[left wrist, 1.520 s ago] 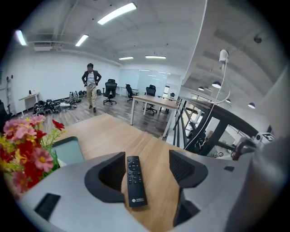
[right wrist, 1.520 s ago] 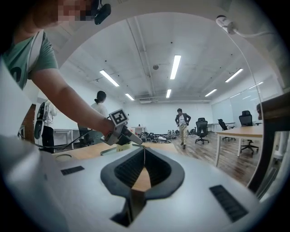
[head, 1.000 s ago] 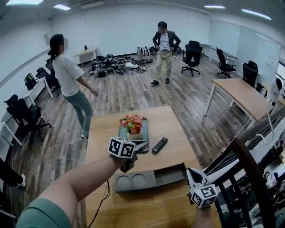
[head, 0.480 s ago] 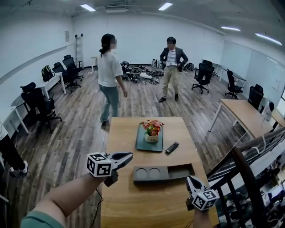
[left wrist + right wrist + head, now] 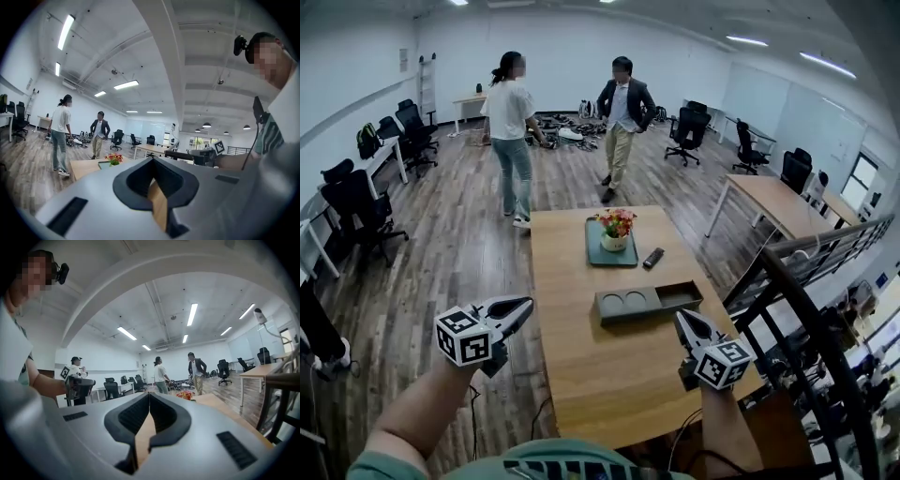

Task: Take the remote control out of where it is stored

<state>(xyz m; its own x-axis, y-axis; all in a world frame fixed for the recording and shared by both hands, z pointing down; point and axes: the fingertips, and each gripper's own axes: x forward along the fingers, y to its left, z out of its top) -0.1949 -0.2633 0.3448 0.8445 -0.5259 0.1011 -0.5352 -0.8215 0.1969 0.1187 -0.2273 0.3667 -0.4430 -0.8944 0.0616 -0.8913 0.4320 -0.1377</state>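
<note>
Remote [image 5: 653, 258], head view: on table [image 5: 581, 375], 12 o'clock of organizer [image 5: 647, 302]; 2 o'clock of left gripper [image 5: 523, 306], 11 o'clock of right gripper [image 5: 682, 319], well apart from both.
Left gripper view: jaws closed, empty.
Right gripper view: jaws closed, empty.

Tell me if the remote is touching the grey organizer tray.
Apart. The head view shows bare tabletop between the remote and the organizer tray.

You have bare bench [image 5: 600, 384] up to the grey tray [image 5: 649, 315], which lies across the way to the remote [image 5: 653, 258]. Beyond, the flower pot [image 5: 614, 242] stands near its left. A black railing [image 5: 806, 319] crowds your right side.
</note>
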